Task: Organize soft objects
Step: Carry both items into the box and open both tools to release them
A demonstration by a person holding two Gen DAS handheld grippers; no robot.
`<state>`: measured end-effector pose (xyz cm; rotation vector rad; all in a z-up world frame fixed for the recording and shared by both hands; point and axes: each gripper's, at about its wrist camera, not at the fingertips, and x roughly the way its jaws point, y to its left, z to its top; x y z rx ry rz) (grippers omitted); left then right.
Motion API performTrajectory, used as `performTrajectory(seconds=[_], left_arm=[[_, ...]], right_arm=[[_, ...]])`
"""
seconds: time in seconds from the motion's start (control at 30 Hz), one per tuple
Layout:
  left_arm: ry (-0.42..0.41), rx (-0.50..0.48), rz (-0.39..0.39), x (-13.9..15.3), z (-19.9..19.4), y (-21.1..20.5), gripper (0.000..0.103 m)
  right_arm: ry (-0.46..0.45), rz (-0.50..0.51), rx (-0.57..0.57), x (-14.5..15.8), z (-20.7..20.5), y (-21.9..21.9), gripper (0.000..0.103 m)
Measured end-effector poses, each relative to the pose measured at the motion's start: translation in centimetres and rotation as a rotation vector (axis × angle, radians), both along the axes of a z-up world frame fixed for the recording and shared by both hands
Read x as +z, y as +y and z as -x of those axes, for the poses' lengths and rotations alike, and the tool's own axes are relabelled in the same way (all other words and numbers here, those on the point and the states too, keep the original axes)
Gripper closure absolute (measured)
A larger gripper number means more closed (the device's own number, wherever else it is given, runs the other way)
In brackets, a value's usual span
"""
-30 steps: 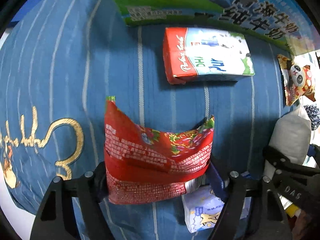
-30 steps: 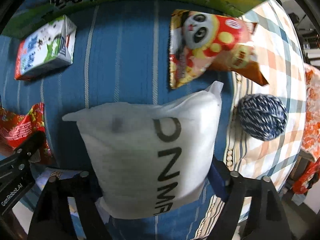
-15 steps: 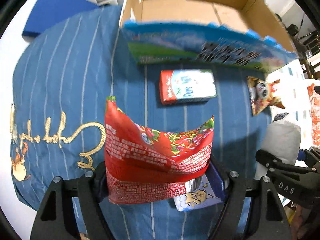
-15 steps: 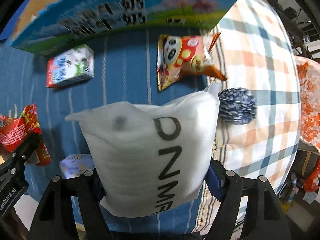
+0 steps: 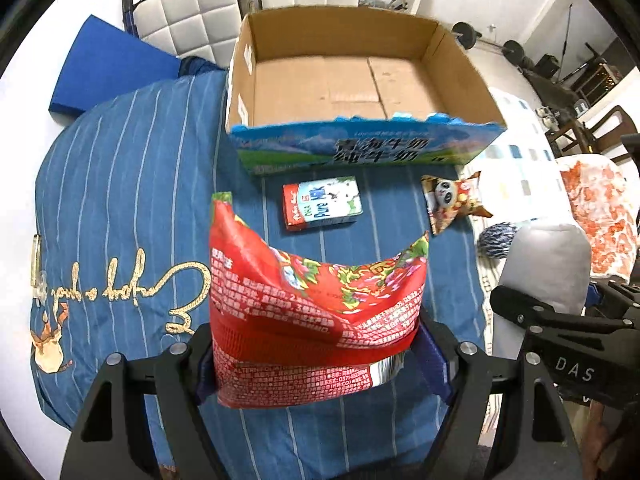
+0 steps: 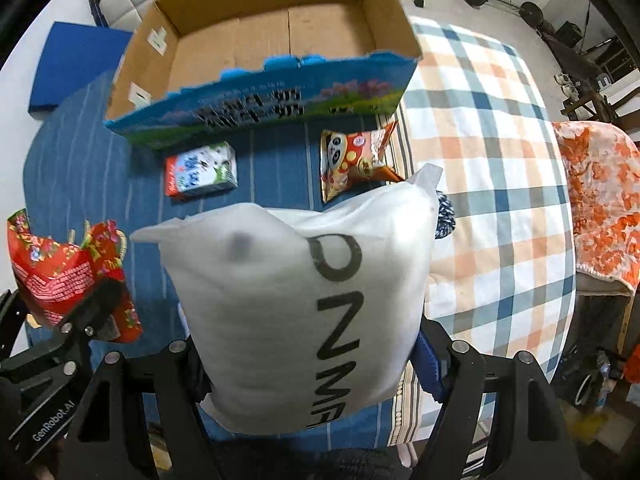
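Cardboard box [image 5: 360, 80]: open top, bare floor inside, unobstructed from above; its printed near wall [image 5: 360, 150] stands upright across the direct approach; milk carton [image 5: 322, 204] lying just before that wall on the blue striped cover [image 5: 120, 200]; panda snack bag [image 5: 450, 200] beside it toward the plaid blanket [image 6: 500, 160]; yarn ball [image 5: 496, 240] near the bag; open striped cover left of the carton.

Both grippers now sit higher above the bed than a second ago. The cardboard box [image 5: 360, 80] shows its open inside, and the milk carton [image 5: 322, 203] looks farther off.
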<state>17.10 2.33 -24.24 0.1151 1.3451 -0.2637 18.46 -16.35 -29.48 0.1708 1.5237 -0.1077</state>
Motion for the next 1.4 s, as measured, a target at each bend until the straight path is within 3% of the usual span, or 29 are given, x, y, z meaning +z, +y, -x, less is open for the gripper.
performTrajectory(seconds=[0.33, 0.53, 0.67, 0.87, 1.07, 1.2, 1.4], left_arm=[[-0.062, -0.012, 0.081, 5.1, -2.1, -1.1, 0.025], [-0.103, 0.014, 0.137, 7.5, -8.8, -2.2, 0.025], [-0.097, 0.034, 0.134, 6.5, -14.5, -2.9, 0.025], [0.034, 0.067, 0.169, 1.5, -23.5, -4.2, 0.025], [0.155, 0.123, 0.131, -5.2, -30.7, -5.8, 0.025], [0.199, 0.132, 0.107, -8.2, -33.5, -6.9, 0.025], [0.288, 0.132, 0.092, -12.0, -35.7, -7.8, 0.025]], right_arm=[[-0.096, -0.067, -0.01, 4.3, -0.6, -0.9, 0.025], [-0.165, -0.102, 0.01, 7.6, -5.1, -2.1, 0.025], [-0.205, -0.089, 0.025, 8.1, -10.6, -2.9, 0.025], [-0.178, -0.06, 0.048, 4.1, -20.6, -3.7, 0.025], [-0.068, -0.043, 0.051, -4.0, -30.3, -4.5, 0.024], [-0.012, -0.011, 0.057, -8.3, -34.5, -4.9, 0.023], [0.037, 0.023, 0.077, -12.5, -38.1, -4.8, 0.022]])
